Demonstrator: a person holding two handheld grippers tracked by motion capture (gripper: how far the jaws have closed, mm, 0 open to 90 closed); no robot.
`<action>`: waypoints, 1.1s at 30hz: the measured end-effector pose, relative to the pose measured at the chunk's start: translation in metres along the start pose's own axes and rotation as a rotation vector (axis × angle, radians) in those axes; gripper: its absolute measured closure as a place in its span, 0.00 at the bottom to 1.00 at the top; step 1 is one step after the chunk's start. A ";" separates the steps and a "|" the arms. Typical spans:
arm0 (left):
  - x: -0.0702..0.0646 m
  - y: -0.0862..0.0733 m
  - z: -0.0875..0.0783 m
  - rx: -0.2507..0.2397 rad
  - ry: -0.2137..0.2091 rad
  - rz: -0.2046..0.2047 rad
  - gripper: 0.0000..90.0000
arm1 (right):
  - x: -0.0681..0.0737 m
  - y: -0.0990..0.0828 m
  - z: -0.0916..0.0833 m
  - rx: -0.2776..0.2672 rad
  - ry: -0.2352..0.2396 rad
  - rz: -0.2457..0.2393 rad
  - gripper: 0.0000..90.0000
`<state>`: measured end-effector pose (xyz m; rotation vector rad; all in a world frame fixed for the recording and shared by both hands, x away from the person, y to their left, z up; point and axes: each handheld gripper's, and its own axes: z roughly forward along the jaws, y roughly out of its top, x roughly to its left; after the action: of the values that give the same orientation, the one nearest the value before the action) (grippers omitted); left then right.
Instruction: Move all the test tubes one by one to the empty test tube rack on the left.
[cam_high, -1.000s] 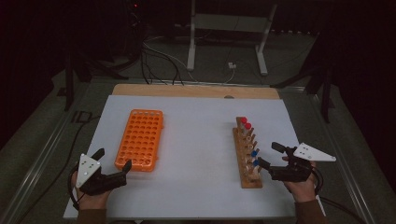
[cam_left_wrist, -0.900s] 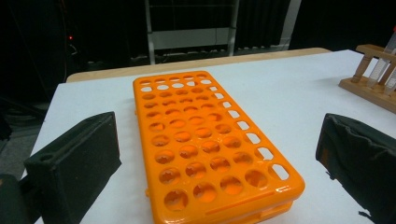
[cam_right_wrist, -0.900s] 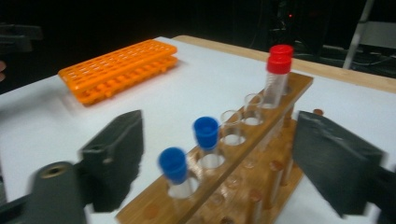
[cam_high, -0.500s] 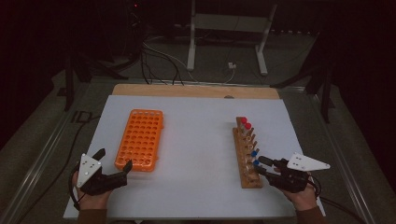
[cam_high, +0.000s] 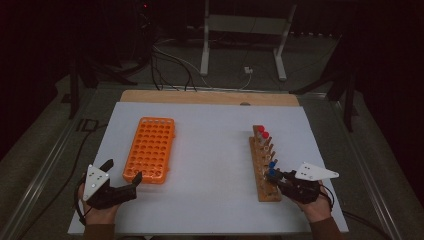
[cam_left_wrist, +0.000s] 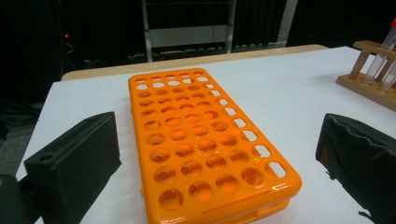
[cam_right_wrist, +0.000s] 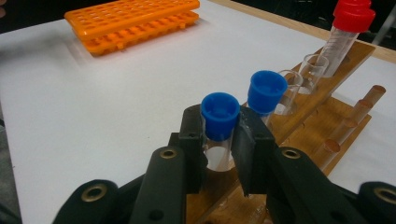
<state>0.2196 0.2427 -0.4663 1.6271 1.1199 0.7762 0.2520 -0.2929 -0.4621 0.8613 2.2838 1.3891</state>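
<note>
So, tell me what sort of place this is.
Probably a lab-style test bench: a white table carries an orange tube rack and a wooden rack of capped test tubes, with cables on a dark floor behind.

Place looked like lab or test room. White counter (cam_high: 210, 150) carried orange tube rack (cam_high: 150, 148) and wooden rack (cam_high: 265, 167) of capped test tubes (cam_right_wrist: 218, 126). Surroundings were dark; cables (cam_high: 170, 65) lay on floor, metal stand (cam_high: 242, 30) stood behind counter.
</note>
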 end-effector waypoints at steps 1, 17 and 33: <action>0.000 0.000 0.000 0.000 0.000 0.000 0.00 | 0.000 0.000 0.001 0.004 0.000 0.000 0.83; -0.001 0.000 0.001 0.007 -0.006 0.005 0.00 | 0.001 0.007 -0.005 0.010 -0.015 -0.011 0.86; -0.016 0.012 0.007 0.019 -0.086 0.021 0.00 | -0.003 0.049 -0.032 -0.056 -0.001 -0.041 0.86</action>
<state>0.2232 0.2240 -0.4564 1.6748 1.0540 0.7039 0.2519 -0.2998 -0.4038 0.7932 2.2377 1.4272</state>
